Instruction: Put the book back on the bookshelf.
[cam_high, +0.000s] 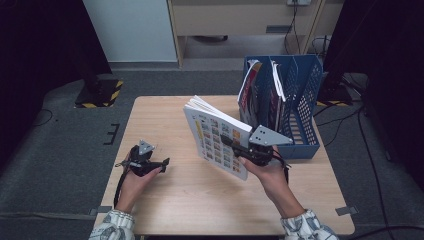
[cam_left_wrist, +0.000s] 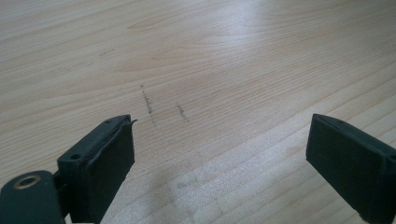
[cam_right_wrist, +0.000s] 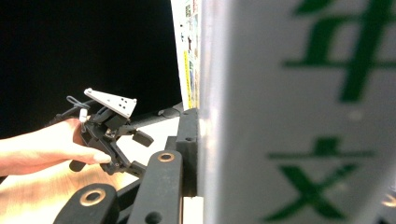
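The worktop (cam_high: 190, 200) is pale wood with a fine, straight grain and a matt face, rectangular with square corners; in the left gripper view a few faint dark scuffs mark it.

Toward the worktop's left edge, the left tool (cam_high: 162, 163) rests low over the wood in the person's left hand (cam_high: 136, 176), a black jointed frame with a grey three-cornered plate on top. Its two blocky pads (cam_left_wrist: 109, 161), matt black and rubbery, stand wide apart with bare wood between them and hold nothing.

Near the worktop's middle, a thick softcover book (cam_high: 216, 136) stands lifted off the wood and tilted. Its cover is glossy white with rows of small coloured pictures and a yellow strip, and its page edges fan slightly at the top.

The right tool (cam_high: 226, 142) is clamped on the book's lower right edge, one black pad flat against the cover, in the right hand (cam_high: 267, 172).

At the worktop's right rear corner stands a blue plastic file rack (cam_high: 305, 100) with perforated walls and upright dividers, magazines (cam_high: 250, 90) leaning in its left slots. The book is just in front of its left end.
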